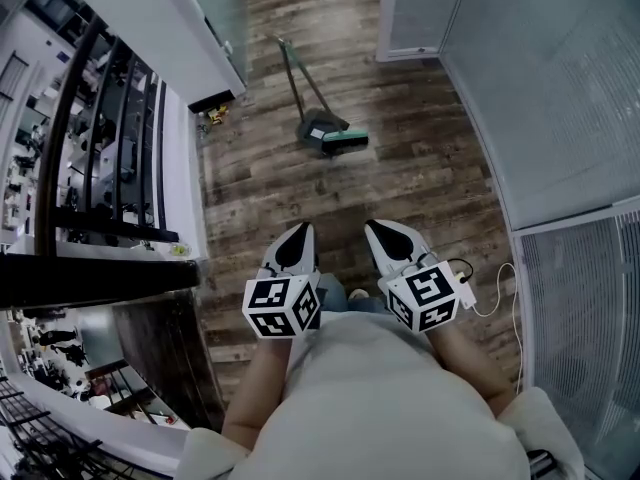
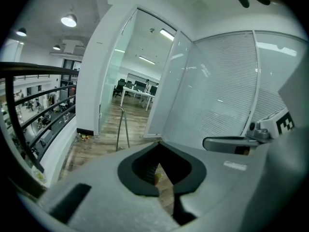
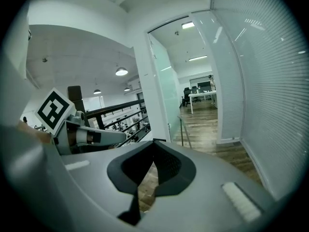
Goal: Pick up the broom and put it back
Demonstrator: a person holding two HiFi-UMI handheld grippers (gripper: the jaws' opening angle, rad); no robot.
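The broom (image 1: 345, 142), with a green bristle head, stands against a dark grey dustpan (image 1: 320, 126) on the wood floor ahead. Their thin handles lean up and to the left. My left gripper (image 1: 297, 234) and right gripper (image 1: 386, 230) hang side by side well short of them, both shut and holding nothing. The left gripper view looks past my left gripper (image 2: 159, 144) at the handles (image 2: 122, 129), far off beside a white pillar. Beyond my right gripper (image 3: 154, 142), the right gripper view shows the same handles (image 3: 184, 132). In both gripper views the broom head is hidden behind the jaws.
A white pillar (image 1: 190, 38) and a black balcony railing (image 1: 100, 148) line the left side. Glass partitions with blinds (image 1: 560, 98) curve along the right. A white cable (image 1: 497, 294) lies on the floor near my right gripper. Small yellow bits (image 1: 213, 116) lie at the pillar's base.
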